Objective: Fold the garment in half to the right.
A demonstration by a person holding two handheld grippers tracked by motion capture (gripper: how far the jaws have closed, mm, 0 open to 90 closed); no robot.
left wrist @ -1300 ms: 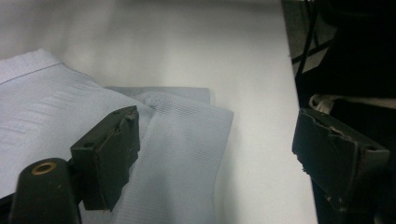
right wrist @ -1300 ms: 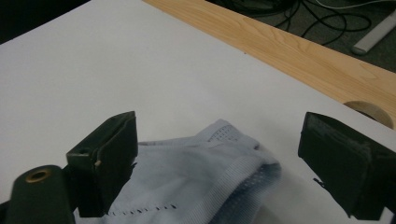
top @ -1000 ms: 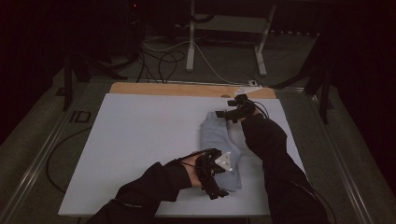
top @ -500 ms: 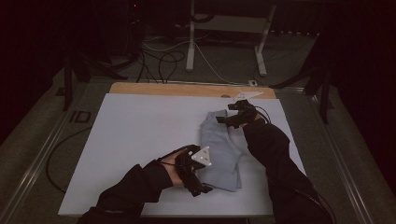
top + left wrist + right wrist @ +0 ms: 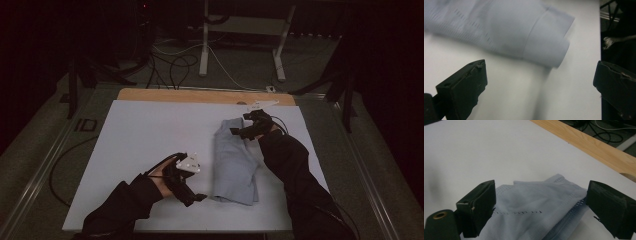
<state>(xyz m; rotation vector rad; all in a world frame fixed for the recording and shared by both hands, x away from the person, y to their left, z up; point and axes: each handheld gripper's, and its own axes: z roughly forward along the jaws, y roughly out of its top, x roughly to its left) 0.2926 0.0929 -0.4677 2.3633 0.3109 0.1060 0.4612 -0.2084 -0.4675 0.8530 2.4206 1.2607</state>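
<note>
From where I stand, a folded pale-blue garment (image 5: 234, 160) lies on the white table top (image 5: 145, 135), a long narrow bundle running away from the person, between the two tongs. The left gripper (image 5: 192, 196) sits just to the left of the garment's near end, apart from it, with bare white surface showing between its tips and the cloth. Its jaws stand wide apart with nothing in them. In the left gripper view, the garment's hemmed end (image 5: 549, 37) lies ahead of the jaws and a little beyond them, and the table's edge runs close past the right-hand jaw, dark floor beyond it.

The right gripper (image 5: 240, 131) hovers at the garment's far end, over its upper left corner. Its jaws are also spread, empty; in the right gripper view the far edge of the cloth (image 5: 541, 202), with its mesh weave and a row of small holes, lies between and just ahead of them. Whether the jaw tips touch the fabric I cannot tell.

Beyond the right gripper there is a short stretch of white top, then the wooden strip (image 5: 200, 96) along the table's far edge. To the left of both tongs the table is wide open. To the right of the garment the person's right sleeve (image 5: 295, 175) lies across the narrower margin.
</note>
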